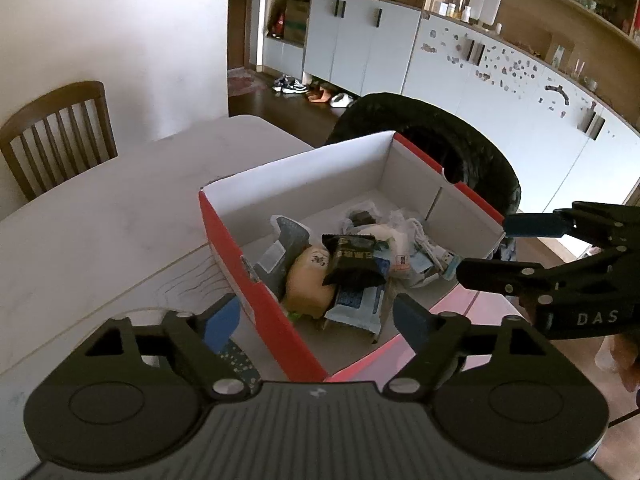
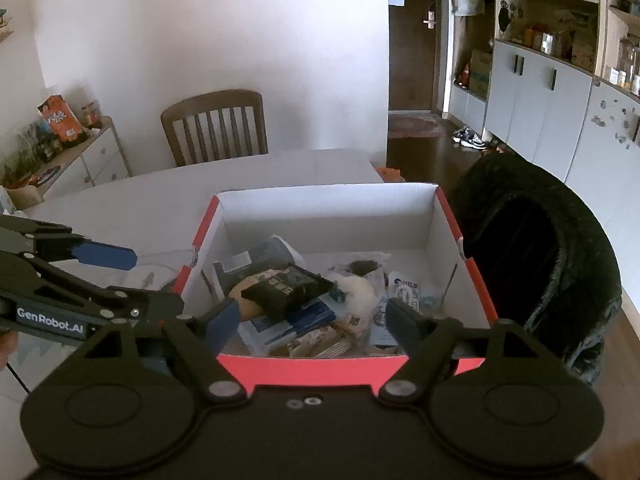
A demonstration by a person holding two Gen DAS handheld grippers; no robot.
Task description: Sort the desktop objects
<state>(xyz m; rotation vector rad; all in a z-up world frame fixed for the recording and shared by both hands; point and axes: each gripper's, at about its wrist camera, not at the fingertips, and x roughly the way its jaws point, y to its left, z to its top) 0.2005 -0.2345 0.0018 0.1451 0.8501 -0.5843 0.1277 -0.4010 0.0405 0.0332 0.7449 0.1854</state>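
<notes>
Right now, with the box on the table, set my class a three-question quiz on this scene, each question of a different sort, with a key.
1. True or false: the black snack packet lies on top of the pile inside the red box.
2. Multiple choice: the left hand-held gripper and right hand-held gripper are
A. both open and holding nothing
B. both clamped on the box rim
C. one open, one gripping a packet
3. Fill in: the wooden chair stands at the table's far side, against the ____ wall.

Key: 1 true; 2 A; 3 white.
</notes>
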